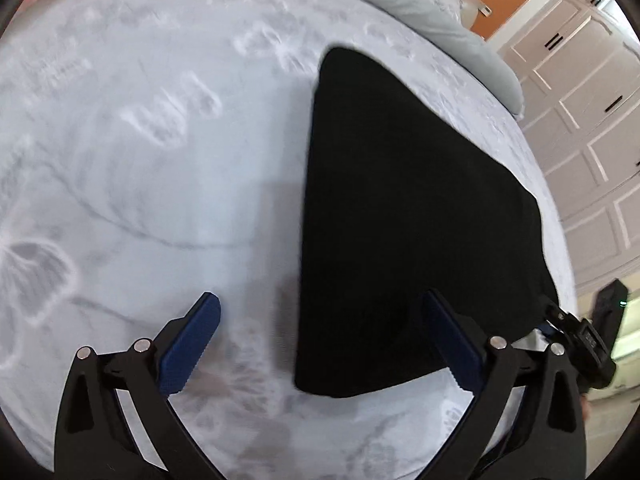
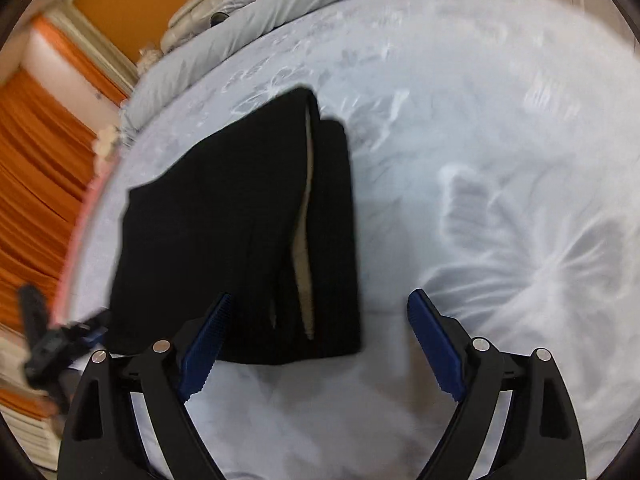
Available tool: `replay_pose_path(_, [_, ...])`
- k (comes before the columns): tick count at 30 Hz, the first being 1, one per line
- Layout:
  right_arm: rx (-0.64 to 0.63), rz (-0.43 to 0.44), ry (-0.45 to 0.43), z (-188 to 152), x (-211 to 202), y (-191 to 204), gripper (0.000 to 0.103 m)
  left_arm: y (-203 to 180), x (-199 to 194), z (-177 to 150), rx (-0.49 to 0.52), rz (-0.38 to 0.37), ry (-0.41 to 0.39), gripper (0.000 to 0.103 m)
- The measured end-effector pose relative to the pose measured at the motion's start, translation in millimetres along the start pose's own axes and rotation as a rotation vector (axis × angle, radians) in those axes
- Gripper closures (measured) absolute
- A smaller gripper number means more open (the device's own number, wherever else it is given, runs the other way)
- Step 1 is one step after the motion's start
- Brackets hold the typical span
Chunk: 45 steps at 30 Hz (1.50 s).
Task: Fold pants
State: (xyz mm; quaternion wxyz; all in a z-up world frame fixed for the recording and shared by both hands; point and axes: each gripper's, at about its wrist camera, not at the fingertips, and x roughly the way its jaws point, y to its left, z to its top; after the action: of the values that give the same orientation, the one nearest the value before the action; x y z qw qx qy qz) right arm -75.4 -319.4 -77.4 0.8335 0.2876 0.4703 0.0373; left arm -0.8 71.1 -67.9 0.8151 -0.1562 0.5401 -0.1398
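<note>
While folded black pants [image 1: 408,216] lie flat, pale bedspread [image 1: 160,184] surrounds them; rumpled duvet [image 2: 280,4] beyond.

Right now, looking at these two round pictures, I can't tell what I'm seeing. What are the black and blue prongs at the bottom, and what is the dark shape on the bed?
There is no robot here: a person holds a two-finger gripper in each hand, and each gripper carries a wide-angle camera looking out along its fingers. That is why both pictures look round and bent.

One picture comes from the left gripper, the other from the right gripper. The blue prongs are their finger pads.

The dark shape is a pair of black pants, already folded into a compact stack and lying on a pale floral bedspread. From the right side you see its layered edges.

Both grippers stand open and hold nothing; the pants lie free on the bed.
</note>
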Motion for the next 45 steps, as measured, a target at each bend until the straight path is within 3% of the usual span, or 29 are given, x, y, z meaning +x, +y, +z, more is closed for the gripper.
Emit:
replay_pose_path(2, [0.018, 0.055, 0.015, 2, 6, -1, 0.015, -3, 4, -1, 0.011, 0.013, -0.012, 0.005])
replay_pose_path(5, [0.029, 0.104, 0.030, 5, 13, 2, 0.005, -12, 12, 3, 0.035, 0.001, -0.012, 0.005])
replay_pose_path(10, [0.013, 0.101, 0.039, 14, 25, 13, 0.005, -29, 30, 13, 0.053, -0.109, 0.015, 0.005])
replay_pose_path(17, [0.003, 0.086, 0.002, 24, 41, 26, 0.005, -46, 44, 20, 0.041, -0.077, -0.024, 0.005])
replay_pose_path(19, [-0.006, 0.069, -0.019, 21, 39, 26, 0.011, -46, 44, 19, 0.039, -0.077, -0.037, 0.006])
replay_pose_path(21, [0.009, 0.097, -0.035, 21, 35, 22, 0.038, -47, 40, 16, 0.037, -0.088, -0.049, 0.019])
replay_pose_path(23, [0.039, 0.158, -0.042, 20, 33, 17, 0.055, -47, 37, 16, 0.038, -0.130, -0.049, 0.040])
replay_pose_path(24, [0.028, 0.154, -0.052, 19, 31, 18, 0.059, -48, 35, 15, 0.046, -0.139, -0.049, 0.043])
replay_pose_path(29, [-0.021, 0.167, -0.102, 9, 11, 33, 0.068, -52, 18, 14, 0.052, -0.132, -0.081, 0.068])
replay_pose_path(35, [-0.036, 0.235, -0.141, -13, -27, 53, 0.070, -58, -23, 1, 0.065, -0.132, -0.067, 0.075])
replay_pose_path(45, [-0.054, 0.252, -0.133, -65, -78, 70, 0.070, -79, -89, -51, 0.199, -0.012, -0.074, 0.077])
